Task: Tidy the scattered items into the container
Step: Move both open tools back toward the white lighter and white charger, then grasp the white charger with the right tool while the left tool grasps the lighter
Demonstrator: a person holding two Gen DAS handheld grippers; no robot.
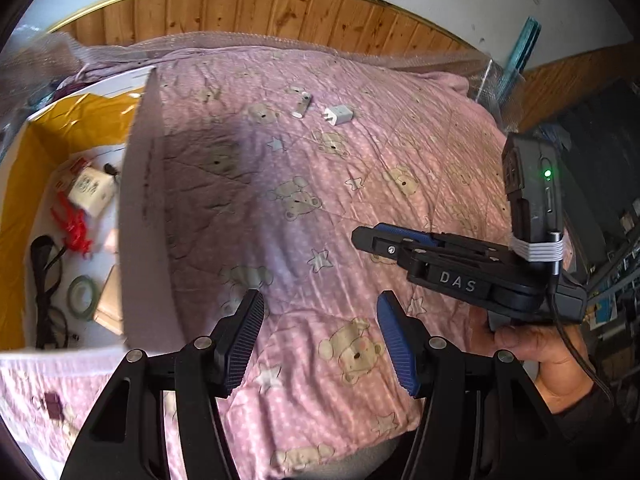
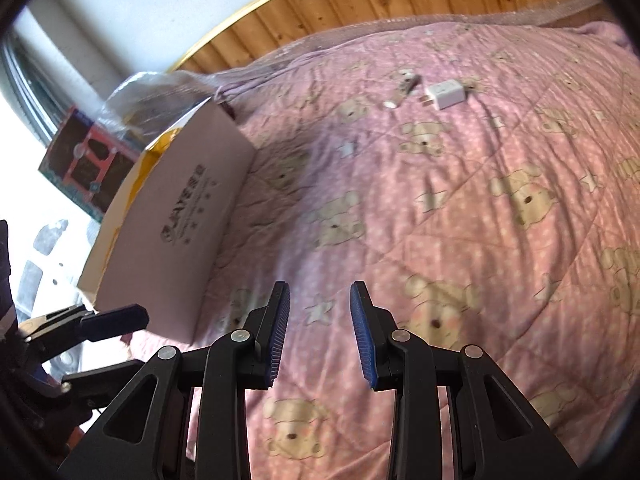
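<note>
Currently, my left gripper [image 1: 320, 336] hangs above the near part of the pink quilt [image 1: 360, 200], jaws spread wide with nothing between them. My right gripper [image 2: 320, 332] is also above the quilt, jaws parted to a moderate gap and likewise empty. In the left wrist view the right gripper appears from the side at the right, held in my hand [image 1: 536, 344], its fingers pointing toward the box.

The box [image 1: 140, 200] sits at the left edge of the quilt, its white side wall facing the middle of the bed and its inner walls yellow. Inside it lie:
- a small white packet [image 1: 90, 192] against a red tangle [image 1: 74, 228];
- a black cord [image 1: 44, 280] along the left wall;
- a green roll of tape [image 1: 82, 296] near the front;
- a brown flat piece [image 1: 110, 300] beside the tape.

Two items lie on the quilt toward its far edge, well apart from both grippers and from the box:
- a white charger plug [image 1: 339, 115], prongs pointing toward the box;
- a small silver and white stick [image 1: 301, 105], just beside the plug on the box side.

In the right wrist view, the plug [image 2: 445, 94] and the stick [image 2: 402, 90] lie close together, not touching. I cannot tell what the stick is.
</note>
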